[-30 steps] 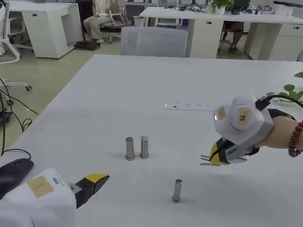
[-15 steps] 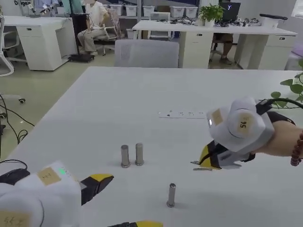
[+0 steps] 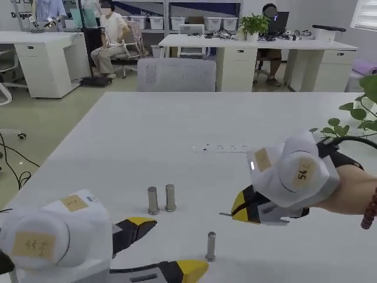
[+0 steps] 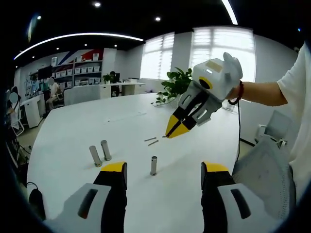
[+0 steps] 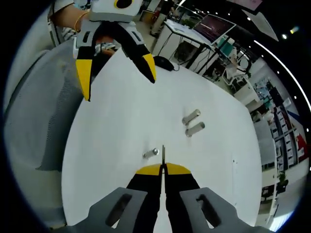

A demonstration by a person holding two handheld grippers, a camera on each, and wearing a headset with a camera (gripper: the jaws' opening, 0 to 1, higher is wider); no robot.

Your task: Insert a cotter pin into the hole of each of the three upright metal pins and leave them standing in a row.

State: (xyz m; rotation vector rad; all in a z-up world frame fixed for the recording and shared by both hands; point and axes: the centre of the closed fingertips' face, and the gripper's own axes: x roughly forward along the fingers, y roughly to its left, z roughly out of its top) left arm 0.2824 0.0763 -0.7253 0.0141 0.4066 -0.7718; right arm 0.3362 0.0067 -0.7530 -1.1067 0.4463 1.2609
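Two upright metal pins stand side by side on the white table. A third pin stands apart, nearer to me. My right gripper hovers just right of and above that lone pin, shut on a thin cotter pin pointing left. In the right gripper view the cotter pin juts from the shut jaws beside the lone pin. My left gripper is open at the near edge with nothing between its fingers; the lone pin lies ahead between its jaws.
Two loose cotter pins lie on the table beyond the lone pin. A white power strip lies further back, a plant is at the right edge and a grey chair stands behind the table.
My right gripper has carried the cotter pin left and down towards the lone pin. The left gripper has come up and forward, its jaws now apart in view. The head camera tilted up.
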